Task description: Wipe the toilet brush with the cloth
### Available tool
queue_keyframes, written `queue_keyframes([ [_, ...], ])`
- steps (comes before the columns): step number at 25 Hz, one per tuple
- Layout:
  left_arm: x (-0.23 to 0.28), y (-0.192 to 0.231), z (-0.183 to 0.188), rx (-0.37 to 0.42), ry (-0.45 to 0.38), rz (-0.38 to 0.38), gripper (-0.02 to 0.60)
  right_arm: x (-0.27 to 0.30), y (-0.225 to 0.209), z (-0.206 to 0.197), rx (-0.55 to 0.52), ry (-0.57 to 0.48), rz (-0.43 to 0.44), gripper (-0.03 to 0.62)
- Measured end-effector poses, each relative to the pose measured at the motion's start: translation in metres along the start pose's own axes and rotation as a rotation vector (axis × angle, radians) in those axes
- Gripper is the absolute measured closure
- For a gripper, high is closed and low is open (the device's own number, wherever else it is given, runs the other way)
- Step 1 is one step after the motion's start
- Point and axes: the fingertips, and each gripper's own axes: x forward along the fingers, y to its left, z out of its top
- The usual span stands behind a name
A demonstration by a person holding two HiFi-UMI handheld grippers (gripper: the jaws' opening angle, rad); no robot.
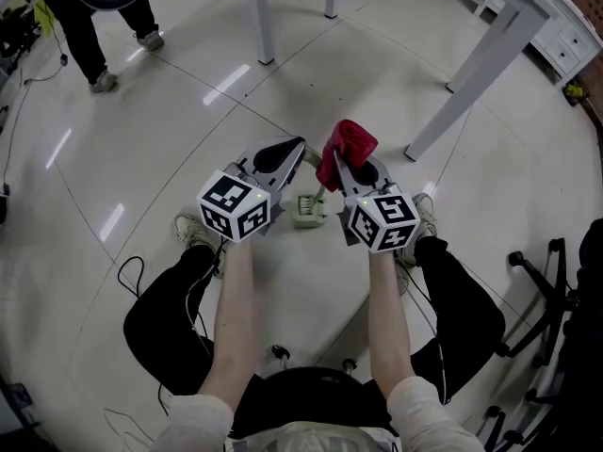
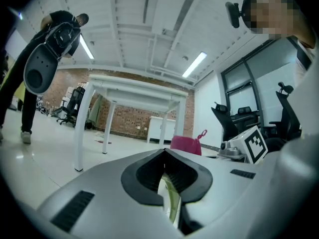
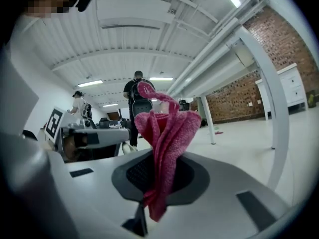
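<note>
My left gripper [image 1: 298,150] points level, and its jaws are shut on a thin pale green strip, the toilet brush [image 2: 171,199]. In the head view the brush's pale green end [image 1: 308,211] shows low between the two grippers, over the floor. My right gripper [image 1: 341,164] is shut on a red cloth [image 1: 350,143], which stands bunched above its jaws [image 3: 167,133]. The cloth hangs just right of the left gripper's tip, and the left gripper view shows the cloth [image 2: 185,144] close beyond that tip. Whether cloth and brush touch I cannot tell.
I sit with both knees spread over a glossy white floor. A white table's legs [image 1: 464,81] [image 1: 261,17] stand ahead. A person [image 1: 94,26] stands at the far left. A black chair base [image 1: 551,285] is at my right, and a cable [image 1: 132,269] lies by my left foot.
</note>
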Motion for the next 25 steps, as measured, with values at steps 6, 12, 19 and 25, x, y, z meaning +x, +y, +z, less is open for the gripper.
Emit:
queue_keyframes([
  [6,0.000,0.000,0.001,0.020,-0.021,0.006,0.577,0.000,-0.023,-0.081,0.093,0.119,-0.043,0.562],
  [12,-0.005,0.004,0.003,0.018,-0.063,0.002,0.577,0.008,-0.043,-0.164,0.303,0.190,-0.077,0.562],
  [19,-0.002,0.003,0.001,0.066,-0.052,0.000,0.577,0.015,-0.048,-0.212,0.340,0.277,-0.111,0.563],
  [25,-0.006,0.001,-0.001,0.051,-0.041,-0.013,0.577,0.000,-0.049,-0.243,0.345,0.399,-0.215,0.562],
])
